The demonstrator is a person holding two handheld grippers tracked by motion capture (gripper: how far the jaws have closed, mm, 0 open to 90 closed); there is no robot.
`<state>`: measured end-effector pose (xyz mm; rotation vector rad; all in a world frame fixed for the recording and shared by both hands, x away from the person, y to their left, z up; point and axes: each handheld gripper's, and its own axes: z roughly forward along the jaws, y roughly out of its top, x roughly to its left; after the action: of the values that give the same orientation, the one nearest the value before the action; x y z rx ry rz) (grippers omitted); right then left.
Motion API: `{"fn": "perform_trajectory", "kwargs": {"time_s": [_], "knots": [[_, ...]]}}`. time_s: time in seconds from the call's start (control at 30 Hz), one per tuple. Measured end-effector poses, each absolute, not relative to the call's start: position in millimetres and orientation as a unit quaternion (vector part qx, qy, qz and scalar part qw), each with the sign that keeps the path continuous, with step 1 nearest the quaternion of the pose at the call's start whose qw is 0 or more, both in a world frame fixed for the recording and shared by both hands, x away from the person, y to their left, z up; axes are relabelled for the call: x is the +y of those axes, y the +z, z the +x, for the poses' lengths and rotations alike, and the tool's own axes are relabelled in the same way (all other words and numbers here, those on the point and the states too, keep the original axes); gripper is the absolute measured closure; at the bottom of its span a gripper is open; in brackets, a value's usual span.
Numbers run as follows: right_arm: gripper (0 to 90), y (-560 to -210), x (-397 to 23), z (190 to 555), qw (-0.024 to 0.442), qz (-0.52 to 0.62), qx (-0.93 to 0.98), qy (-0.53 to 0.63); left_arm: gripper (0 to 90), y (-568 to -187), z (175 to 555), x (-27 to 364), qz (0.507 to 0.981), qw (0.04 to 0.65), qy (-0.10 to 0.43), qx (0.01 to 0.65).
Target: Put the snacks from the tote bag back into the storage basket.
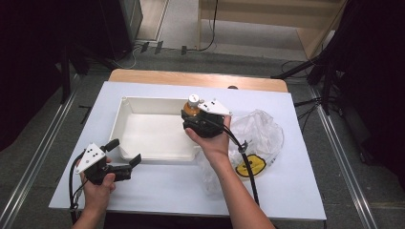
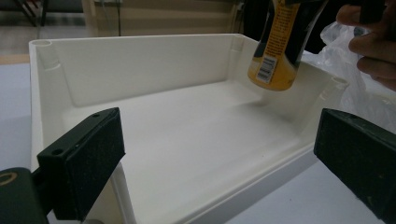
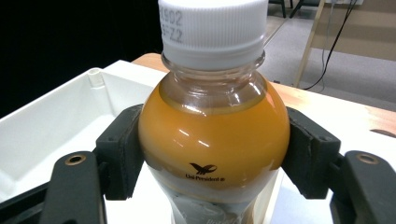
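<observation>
White table (image 1: 157, 191), capped orange-filled bottle (image 3: 212, 135)

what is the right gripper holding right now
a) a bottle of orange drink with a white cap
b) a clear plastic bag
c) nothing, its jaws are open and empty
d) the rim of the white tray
a: in the right gripper view the right gripper has both black jaws pressed against the shoulders of the orange bottle, held above the white tray.

Crumpled clear plastic bag (image 1: 260, 136) on white table (image 1: 157, 188), right of the tray; wooden shelving (image 1: 282, 19) beyond.
</observation>
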<state>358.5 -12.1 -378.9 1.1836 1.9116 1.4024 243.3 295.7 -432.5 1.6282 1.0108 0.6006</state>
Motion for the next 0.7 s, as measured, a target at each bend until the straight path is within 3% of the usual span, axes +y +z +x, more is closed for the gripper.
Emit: {"fn": "perform_trajectory", "kwargs": {"time_s": [0.7], "knots": [[31.0,-407,-11,360,0.236,0.437,0.711,0.498,2.0,-433,244,297,0.683,0.536,0.255,0.424]]}}
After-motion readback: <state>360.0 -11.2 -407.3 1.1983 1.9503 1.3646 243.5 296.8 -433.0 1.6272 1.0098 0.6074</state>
